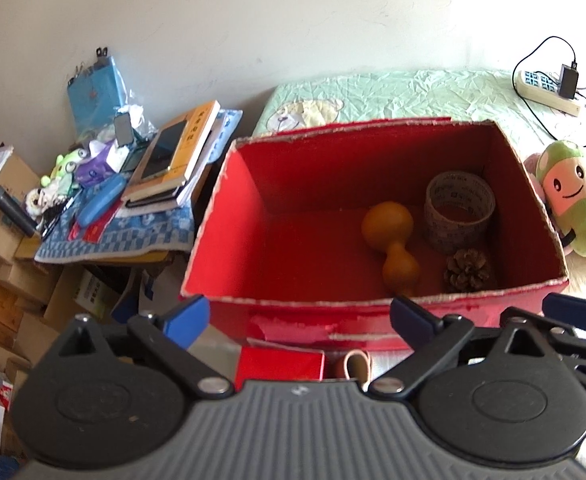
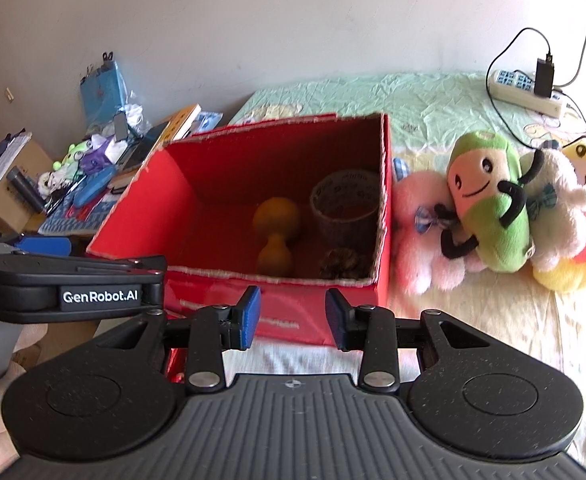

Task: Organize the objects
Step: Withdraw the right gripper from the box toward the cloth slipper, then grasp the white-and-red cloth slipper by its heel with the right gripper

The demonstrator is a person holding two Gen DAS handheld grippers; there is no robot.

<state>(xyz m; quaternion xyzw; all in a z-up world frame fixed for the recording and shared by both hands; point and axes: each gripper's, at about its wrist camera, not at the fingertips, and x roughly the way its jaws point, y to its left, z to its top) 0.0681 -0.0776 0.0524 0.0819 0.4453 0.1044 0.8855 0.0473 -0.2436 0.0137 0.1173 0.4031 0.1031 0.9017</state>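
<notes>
An open red cardboard box [image 1: 229,216] [image 2: 133,216] stands on the bed. Inside lie an orange gourd [image 1: 391,236] [image 2: 275,228], a roll of tape [image 1: 459,210] [image 2: 347,204] and a pine cone [image 1: 469,270] [image 2: 339,264]. My left gripper [image 1: 299,318] is open and empty, just in front of the box's near wall. Below it lie a small red box [image 1: 279,362] and a small tan roll [image 1: 357,366]. My right gripper [image 2: 293,316] is open and empty in front of the box. A green plush toy [image 2: 489,200] [image 1: 571,196] lies right of the box.
More plush toys [image 2: 565,216] lie on the bed at the right. A power strip [image 2: 525,90] with cables sits at the back right. A cluttered side table [image 1: 133,184] with books, a phone and a blue case stands left of the bed. Cardboard boxes [image 1: 9,248] are stacked below it.
</notes>
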